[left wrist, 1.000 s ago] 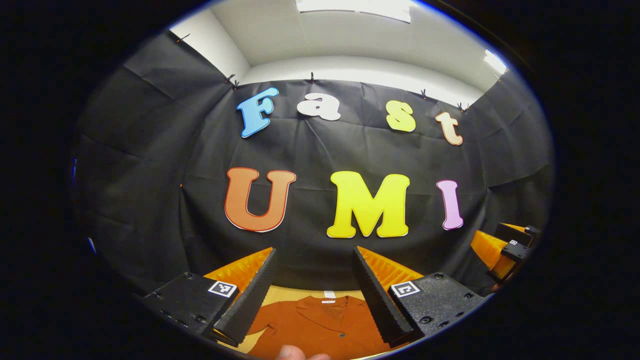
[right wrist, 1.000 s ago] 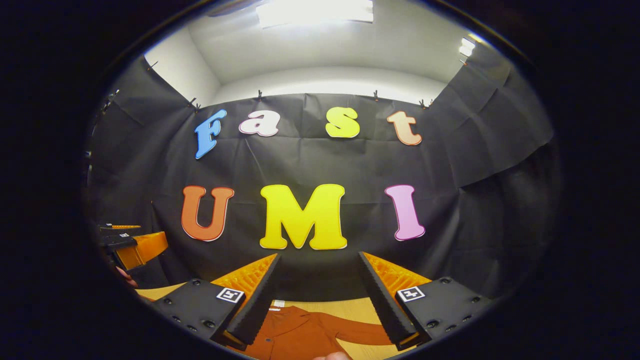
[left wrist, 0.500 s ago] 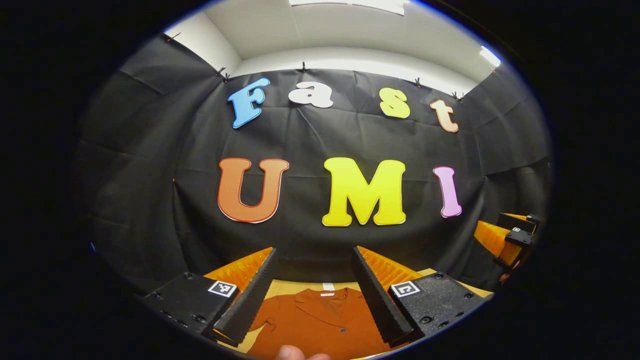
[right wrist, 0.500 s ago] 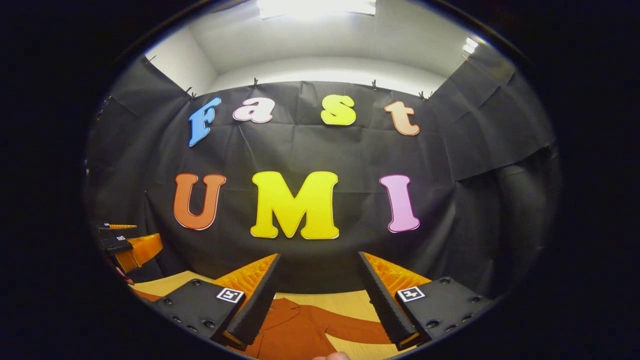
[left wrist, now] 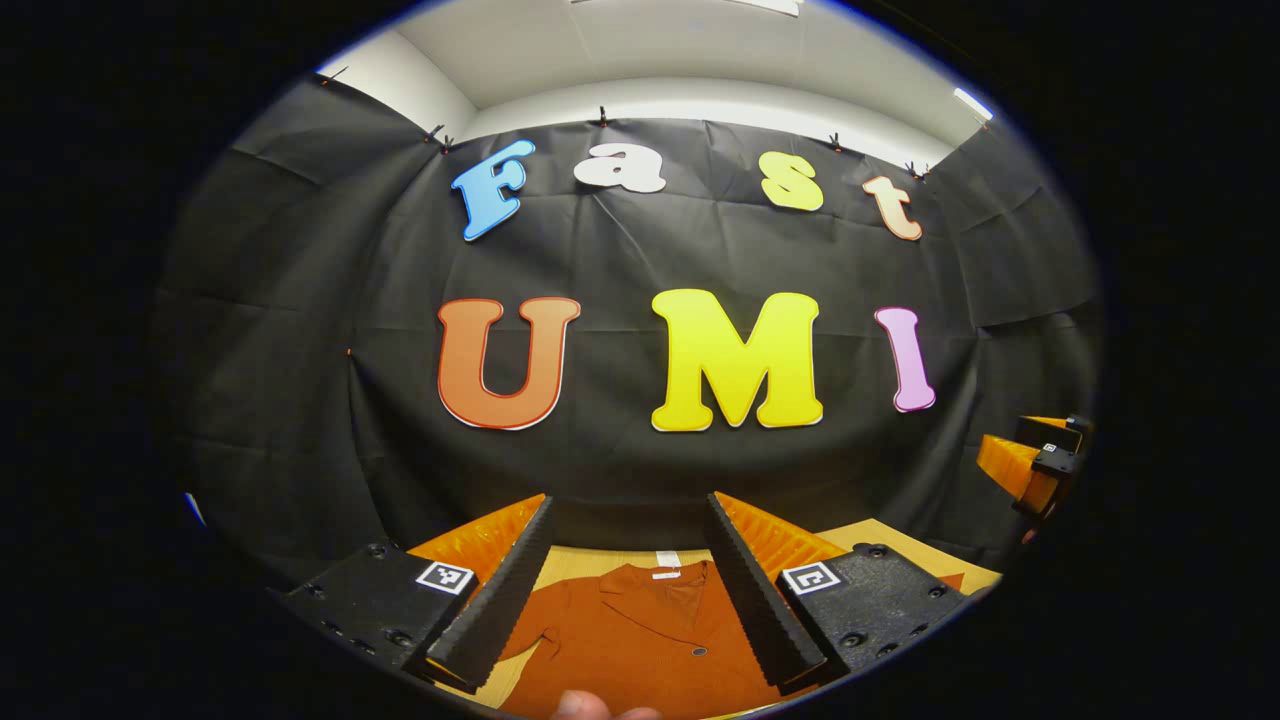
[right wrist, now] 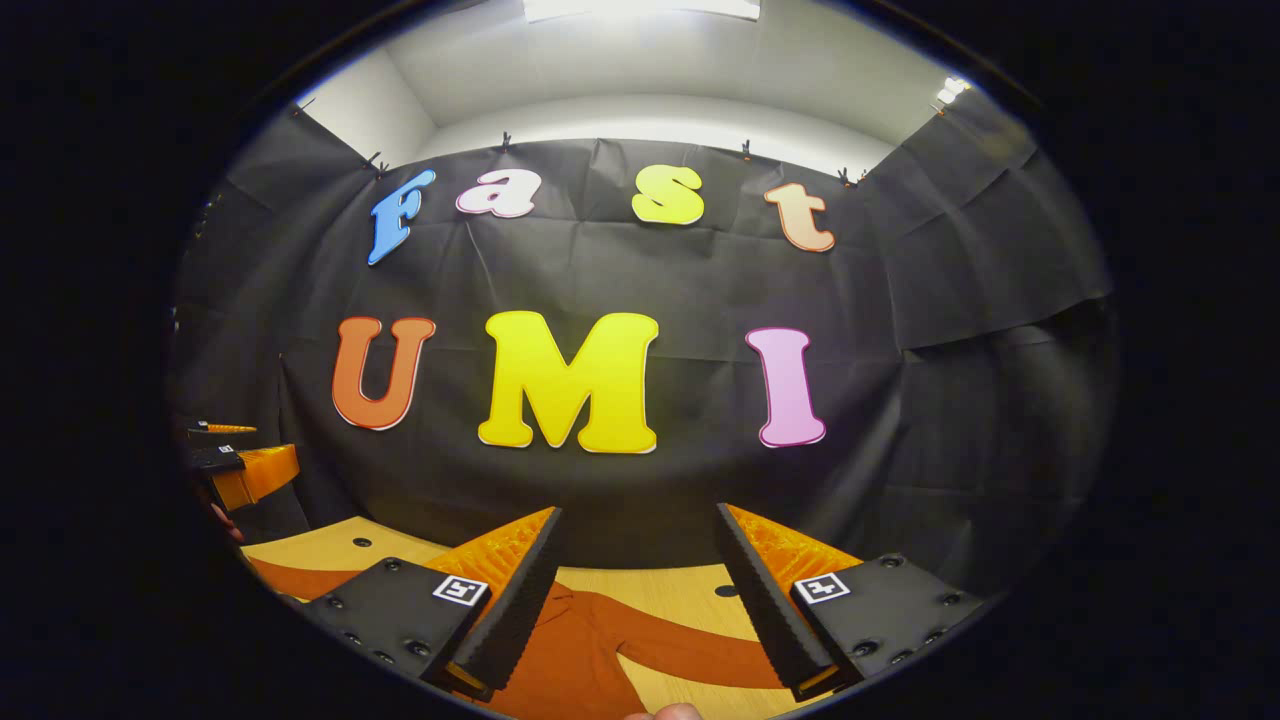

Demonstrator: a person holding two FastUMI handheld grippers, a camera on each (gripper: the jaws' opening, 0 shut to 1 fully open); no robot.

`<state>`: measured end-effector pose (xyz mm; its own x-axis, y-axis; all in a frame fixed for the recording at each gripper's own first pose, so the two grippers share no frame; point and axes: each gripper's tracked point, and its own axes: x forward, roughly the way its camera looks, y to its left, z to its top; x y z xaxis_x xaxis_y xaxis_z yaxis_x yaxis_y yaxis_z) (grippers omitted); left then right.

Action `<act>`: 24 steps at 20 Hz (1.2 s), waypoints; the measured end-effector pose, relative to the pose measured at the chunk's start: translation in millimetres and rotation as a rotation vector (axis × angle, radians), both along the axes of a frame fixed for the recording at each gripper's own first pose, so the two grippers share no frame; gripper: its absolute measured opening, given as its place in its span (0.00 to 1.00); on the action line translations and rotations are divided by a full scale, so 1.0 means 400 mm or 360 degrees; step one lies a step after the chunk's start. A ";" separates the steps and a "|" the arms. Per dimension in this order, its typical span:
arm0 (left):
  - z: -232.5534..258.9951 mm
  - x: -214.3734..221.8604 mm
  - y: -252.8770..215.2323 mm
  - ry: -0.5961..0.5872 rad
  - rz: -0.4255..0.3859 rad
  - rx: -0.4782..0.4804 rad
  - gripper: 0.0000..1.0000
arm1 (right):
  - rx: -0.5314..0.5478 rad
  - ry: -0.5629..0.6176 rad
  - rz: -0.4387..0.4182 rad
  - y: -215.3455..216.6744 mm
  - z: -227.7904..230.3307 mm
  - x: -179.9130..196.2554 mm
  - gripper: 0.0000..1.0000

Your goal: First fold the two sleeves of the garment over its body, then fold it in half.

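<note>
Table (right wrist: 680, 590): pale wood, carries the garment.

Garment (left wrist: 640, 640): rust-orange collared shirt, lying flat on the table with collar toward the booth wall; one sleeve (right wrist: 700, 650) spread sideways from the body. Likely light, soft and limp, not fragile; best pinched at a sleeve cuff.

Left hand-held gripper (left wrist: 628, 590): above the garment, fingers wide apart, holding nothing.

Right hand-held gripper (right wrist: 636, 595): above the garment's sleeve side, likewise spread and empty.

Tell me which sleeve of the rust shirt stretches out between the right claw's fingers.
The sleeve running from the shirt's body toward the claw's right finger, flat on the wooden table; the other trails off behind the left finger.
</note>
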<state>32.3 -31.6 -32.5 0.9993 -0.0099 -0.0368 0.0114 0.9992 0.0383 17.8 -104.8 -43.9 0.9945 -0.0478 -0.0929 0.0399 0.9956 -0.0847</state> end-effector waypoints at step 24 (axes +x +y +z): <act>-0.176 -0.026 -0.258 0.0406 -0.0106 0.0032 0.96 | 0.0209 0.1095 -0.0762 -0.624 -0.876 -0.094 0.94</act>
